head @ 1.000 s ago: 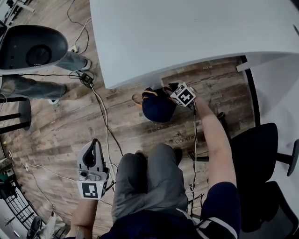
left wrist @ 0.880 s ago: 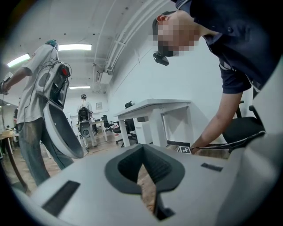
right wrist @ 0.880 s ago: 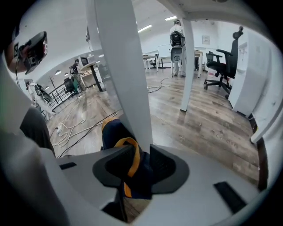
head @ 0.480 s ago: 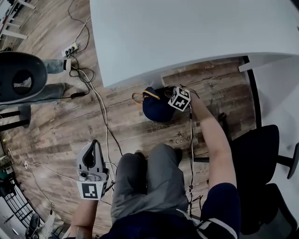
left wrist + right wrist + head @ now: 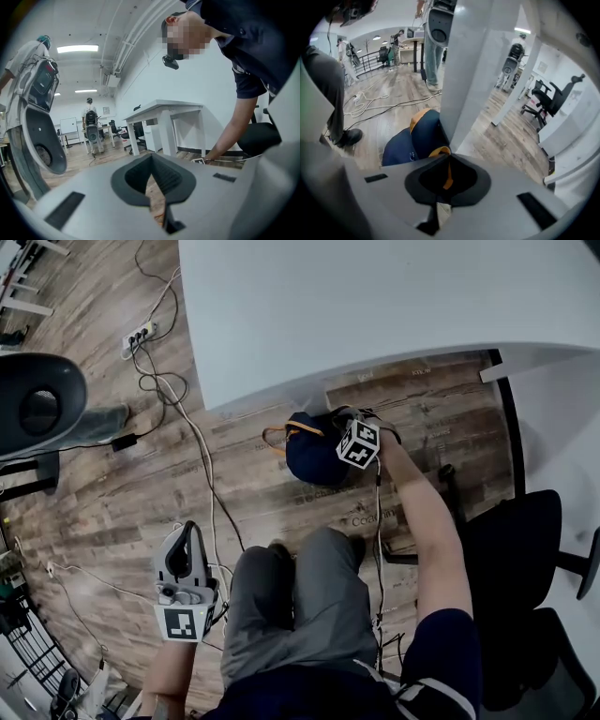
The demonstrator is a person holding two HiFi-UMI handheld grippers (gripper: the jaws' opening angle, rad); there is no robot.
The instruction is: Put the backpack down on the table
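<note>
A navy backpack [image 5: 314,454] with orange trim lies on the wooden floor beside the leg of the white table [image 5: 375,296]. My right gripper [image 5: 345,437] reaches down onto its top. In the right gripper view the backpack [image 5: 410,138] lies just ahead. Its orange strap [image 5: 440,151] runs in between the jaws of my right gripper [image 5: 447,176], which are shut on it. My left gripper [image 5: 187,532] hangs by the person's left knee, far from the bag. In the left gripper view my left gripper [image 5: 152,187] is shut with nothing in it.
Cables [image 5: 202,465] and a power strip [image 5: 139,336] lie on the floor to the left. A black office chair [image 5: 525,559] stands at the right. The table leg [image 5: 464,70] rises right behind the backpack. Another person's grey device [image 5: 37,409] is at the far left.
My right gripper's marker cube has rolled and sunk a little towards the backpack. The grey device and the legs at the far left have drifted further left. The left gripper has stayed put.
</note>
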